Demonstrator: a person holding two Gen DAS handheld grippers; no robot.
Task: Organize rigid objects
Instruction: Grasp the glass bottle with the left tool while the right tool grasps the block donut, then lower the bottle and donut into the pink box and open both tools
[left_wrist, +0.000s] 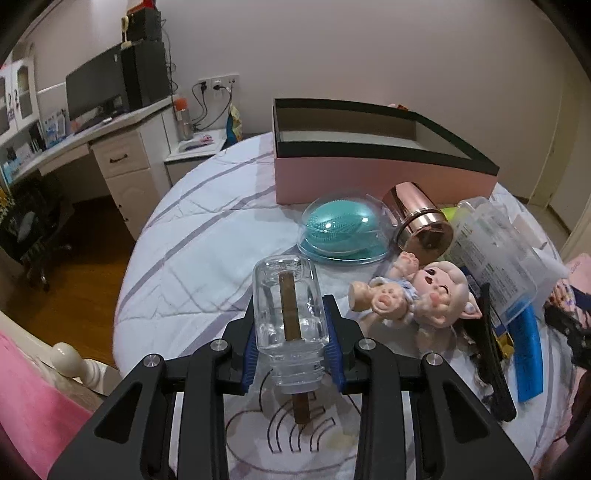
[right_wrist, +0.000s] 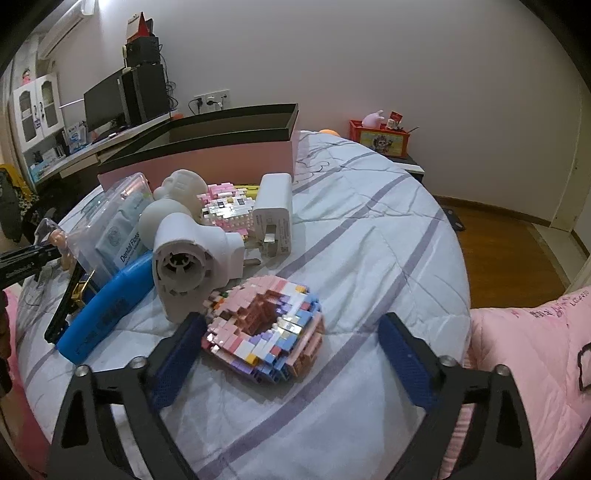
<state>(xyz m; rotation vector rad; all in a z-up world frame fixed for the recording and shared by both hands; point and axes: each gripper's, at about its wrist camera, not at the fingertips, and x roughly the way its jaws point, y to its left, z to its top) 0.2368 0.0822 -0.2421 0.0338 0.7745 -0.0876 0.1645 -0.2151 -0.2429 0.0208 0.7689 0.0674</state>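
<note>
Two claws are seen over a bed (right_wrist: 369, 229) covered by a pale quilt with grey stripes. The left claw (left_wrist: 291, 332) is closed on a clear glass bottle (left_wrist: 290, 306), its blue pads pressed to both sides near the neck; a brown stick is seen inside the bottle. The right claw (right_wrist: 291, 350) is held wide, with one block-built doughnut (right_wrist: 264, 328) lying between its pads, untouched on the right side; contact on the left cannot be told.

One pink box (left_wrist: 369, 173) with a black rim is set open at the far side of the bed. Between it and the left claw the way is crowded by one teal brush under a clear dome (left_wrist: 341, 229), one rose-gold canister (left_wrist: 421, 221) lying on its side, and one pig doll (left_wrist: 424, 299) just right of the bottle. Near the doughnut lie one white plug-shaped device (right_wrist: 192, 266), one white charger (right_wrist: 275, 218), one pink block figure (right_wrist: 229, 210), one white figurine (right_wrist: 177, 192), one blue case (right_wrist: 107, 310) and one clear floss box (right_wrist: 118, 225).
</note>
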